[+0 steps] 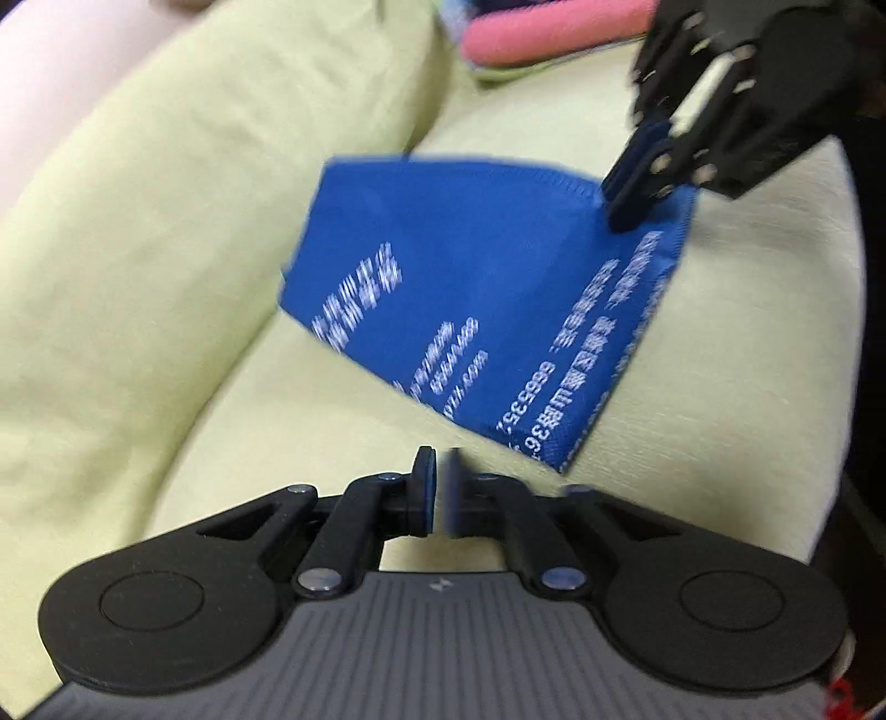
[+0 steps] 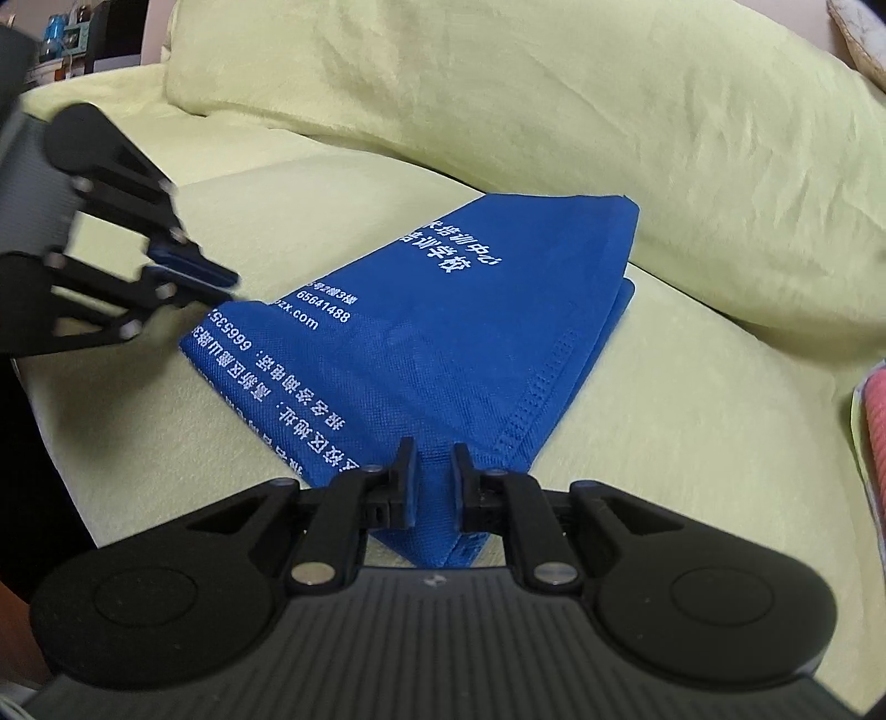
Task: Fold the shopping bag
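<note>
The right claw reaches low along the sofa seat toward the back cushion, its two fingers pinching a bunched corner of the blue shopping bag between them. The bag lies folded into a wedge on the seat, its far end close against the back cushion, white print facing up.

The left claw hovers over the seat's front part, apart from the bag's near corner, fingers drawn almost together with only a thin slit between and nothing in it. In the right wrist view it enters from the left edge, tips just beside the bag's printed corner; contact cannot be judged.

The left wrist view is motion-blurred, so the print there is unreadable. A pink object at the top edge is cut off and unclear.
</note>
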`<action>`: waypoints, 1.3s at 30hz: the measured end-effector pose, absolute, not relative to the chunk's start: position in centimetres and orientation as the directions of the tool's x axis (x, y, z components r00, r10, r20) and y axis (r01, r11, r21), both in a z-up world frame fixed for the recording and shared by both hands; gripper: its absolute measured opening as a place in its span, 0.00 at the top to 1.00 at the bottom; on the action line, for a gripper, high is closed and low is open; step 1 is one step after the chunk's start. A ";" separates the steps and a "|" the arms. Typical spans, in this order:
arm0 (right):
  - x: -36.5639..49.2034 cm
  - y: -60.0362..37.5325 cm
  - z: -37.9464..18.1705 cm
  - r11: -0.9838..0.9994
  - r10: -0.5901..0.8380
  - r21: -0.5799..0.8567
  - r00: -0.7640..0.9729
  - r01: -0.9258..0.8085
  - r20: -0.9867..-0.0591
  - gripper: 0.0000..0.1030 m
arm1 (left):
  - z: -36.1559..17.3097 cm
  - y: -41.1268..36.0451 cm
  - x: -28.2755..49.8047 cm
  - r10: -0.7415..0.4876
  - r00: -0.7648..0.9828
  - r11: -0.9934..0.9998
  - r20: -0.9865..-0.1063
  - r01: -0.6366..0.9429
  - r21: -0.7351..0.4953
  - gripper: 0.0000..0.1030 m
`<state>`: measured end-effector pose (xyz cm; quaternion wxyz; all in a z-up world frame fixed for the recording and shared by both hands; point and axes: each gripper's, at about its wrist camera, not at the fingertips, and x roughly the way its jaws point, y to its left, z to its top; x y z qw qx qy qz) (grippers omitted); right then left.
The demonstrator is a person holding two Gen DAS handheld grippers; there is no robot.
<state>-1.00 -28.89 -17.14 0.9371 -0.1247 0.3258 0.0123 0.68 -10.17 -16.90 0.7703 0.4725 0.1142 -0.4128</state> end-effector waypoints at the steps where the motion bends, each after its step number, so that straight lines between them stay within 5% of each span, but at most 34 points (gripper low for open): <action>1: -1.0 -28.9 -17.2 0.968 -0.058 -0.226 0.788 -0.105 -0.613 0.90 | -16.6 -9.7 -0.3 -0.557 0.630 0.181 -0.540 0.727 0.662 0.86; 4: -1.0 -29.0 -17.1 0.971 -0.052 -0.215 0.787 -0.105 -0.615 0.90 | -17.3 -8.9 -3.2 -0.603 0.620 0.032 -0.503 0.648 0.761 0.66; 6: -1.0 -29.0 -17.0 0.969 -0.050 -0.222 0.788 -0.112 -0.613 0.90 | -18.9 -8.9 -4.3 -0.600 0.616 -0.093 -0.510 0.580 0.809 0.61; 12: -1.2 -28.8 -17.0 0.960 -0.042 -0.245 0.794 -0.136 -0.606 0.90 | -22.1 -9.7 -4.4 -0.646 0.618 -0.274 -0.447 0.359 0.892 0.65; 18: -1.3 -28.7 -17.0 0.950 -0.035 -0.268 0.800 -0.159 -0.599 0.90 | -23.8 -9.7 -2.1 -0.711 0.522 -0.451 -0.470 0.174 0.875 0.88; 24: -2.4 -28.4 -17.0 0.851 0.021 -0.424 0.827 -0.310 -0.561 0.88 | -21.4 -10.8 0.4 -0.689 0.409 -0.505 -0.598 0.321 0.801 0.91; 28: -4.2 -29.5 -16.2 0.681 0.157 -0.533 0.812 -0.502 -0.563 0.58 | -20.9 -11.2 0.7 -0.682 0.388 -0.511 -0.620 0.355 0.783 0.91; 32: -5.4 -30.1 -17.1 0.476 0.170 -0.649 0.786 -0.593 -0.594 0.56 | -20.5 -11.1 0.3 -0.680 0.384 -0.501 -0.625 0.380 0.778 0.91; 39: -6.5 -29.8 -20.9 0.229 0.173 -0.835 0.865 -0.500 -0.471 0.58 | -19.6 -11.1 1.1 -0.685 0.347 -0.489 -0.640 0.432 0.758 0.91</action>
